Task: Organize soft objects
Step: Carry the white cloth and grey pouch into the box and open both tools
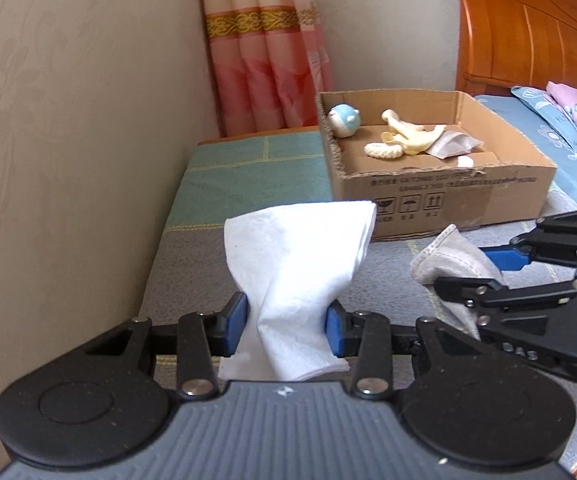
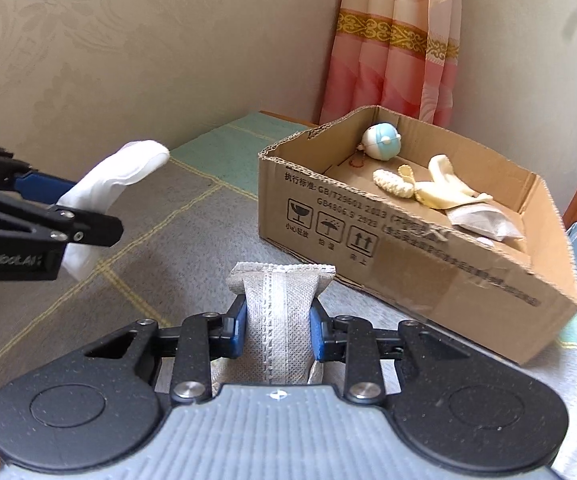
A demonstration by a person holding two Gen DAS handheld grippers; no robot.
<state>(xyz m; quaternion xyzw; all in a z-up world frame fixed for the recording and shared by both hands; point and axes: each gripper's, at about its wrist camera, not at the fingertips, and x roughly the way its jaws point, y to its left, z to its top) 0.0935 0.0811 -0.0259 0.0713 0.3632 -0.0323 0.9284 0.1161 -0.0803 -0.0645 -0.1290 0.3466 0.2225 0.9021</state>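
Note:
My left gripper (image 1: 286,322) is shut on a crumpled white tissue (image 1: 296,248), which fans out above the blue pads. In the right wrist view the same tissue (image 2: 128,164) sticks out of the left gripper (image 2: 88,208) at the left. My right gripper (image 2: 277,330) is shut on a grey woven pouch (image 2: 280,292) with a pale stitched strip. That pouch (image 1: 448,252) and the right gripper (image 1: 464,272) also show at the right of the left wrist view. Both are held above a grey checked cover, just in front of an open cardboard box (image 2: 408,264).
The box (image 1: 448,196) holds a blue-and-white ball toy (image 1: 343,120), cream knitted pieces (image 1: 400,136) and a grey packet (image 1: 454,145). A wall runs along the left, a pink curtain (image 1: 264,48) hangs behind, and a wooden headboard (image 1: 528,28) with blue bedding (image 1: 548,132) lies to the right.

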